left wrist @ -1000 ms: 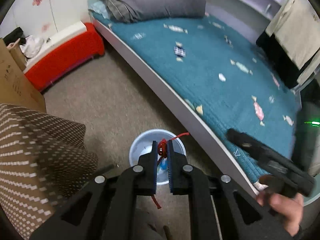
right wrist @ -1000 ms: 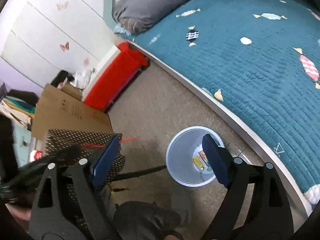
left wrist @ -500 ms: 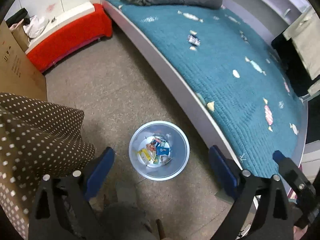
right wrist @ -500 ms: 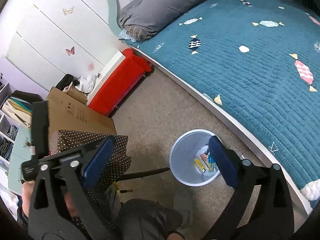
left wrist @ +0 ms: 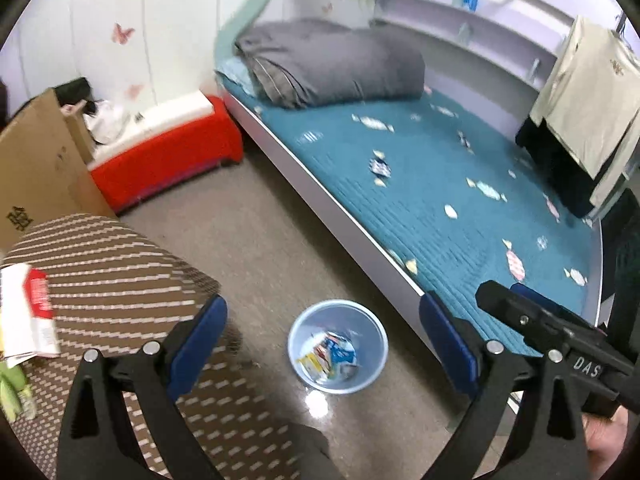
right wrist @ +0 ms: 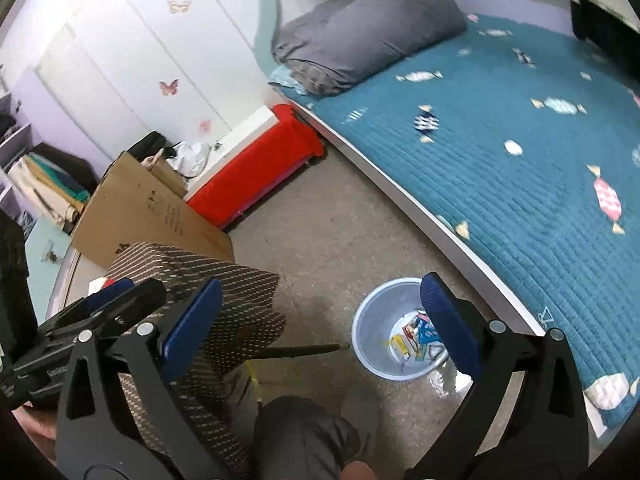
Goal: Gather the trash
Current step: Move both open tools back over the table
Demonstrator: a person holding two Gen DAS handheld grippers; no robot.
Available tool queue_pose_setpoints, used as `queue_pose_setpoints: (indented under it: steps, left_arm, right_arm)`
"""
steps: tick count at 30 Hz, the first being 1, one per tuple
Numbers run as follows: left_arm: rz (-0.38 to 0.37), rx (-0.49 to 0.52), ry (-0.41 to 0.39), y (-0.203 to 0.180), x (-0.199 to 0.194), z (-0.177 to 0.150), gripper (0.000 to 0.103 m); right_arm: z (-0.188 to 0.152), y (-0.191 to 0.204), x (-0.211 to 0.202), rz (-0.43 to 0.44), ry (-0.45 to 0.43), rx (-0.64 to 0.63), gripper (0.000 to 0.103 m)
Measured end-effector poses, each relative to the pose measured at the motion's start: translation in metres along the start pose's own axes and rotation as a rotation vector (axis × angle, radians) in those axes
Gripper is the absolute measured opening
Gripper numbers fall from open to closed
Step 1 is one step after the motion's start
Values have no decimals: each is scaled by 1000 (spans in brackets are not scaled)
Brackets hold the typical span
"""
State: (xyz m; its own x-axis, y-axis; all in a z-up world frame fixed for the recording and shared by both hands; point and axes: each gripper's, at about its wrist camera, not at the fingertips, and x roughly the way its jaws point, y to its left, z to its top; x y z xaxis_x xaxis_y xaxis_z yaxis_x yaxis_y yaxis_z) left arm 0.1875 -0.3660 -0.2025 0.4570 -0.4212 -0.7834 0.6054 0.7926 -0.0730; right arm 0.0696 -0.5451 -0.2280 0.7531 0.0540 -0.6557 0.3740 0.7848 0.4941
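Both the left claw [left wrist: 322, 344] and right claw [right wrist: 322, 322] were wide open and empty above the bin [left wrist: 338, 346], whose light, crinkly wrappers [left wrist: 328, 354] looked easy to pinch by an edge

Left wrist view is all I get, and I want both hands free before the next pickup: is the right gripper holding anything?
Observer: No. In the right wrist view the right gripper is open, with nothing between its pads.
Operator: Anything on the floor near the bin that I can't see?
Observer: Yes, a thin dark rod runs from the dotted cover to the bin's rim. I cannot tell if it touches the rim.
Operator: And what is beyond the cardboard box?
Observer: Open shelves stacked with folded things, at the far left of the right wrist view.
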Motion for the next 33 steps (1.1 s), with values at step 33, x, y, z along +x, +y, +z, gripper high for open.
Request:
queue_pose_setpoints:
  steps: [33]
  left_arm:
    - [276, -362, -241, 257, -191, -122, 95]
  right_arm:
    - [-67, 278, 27, 214, 118, -451, 97]
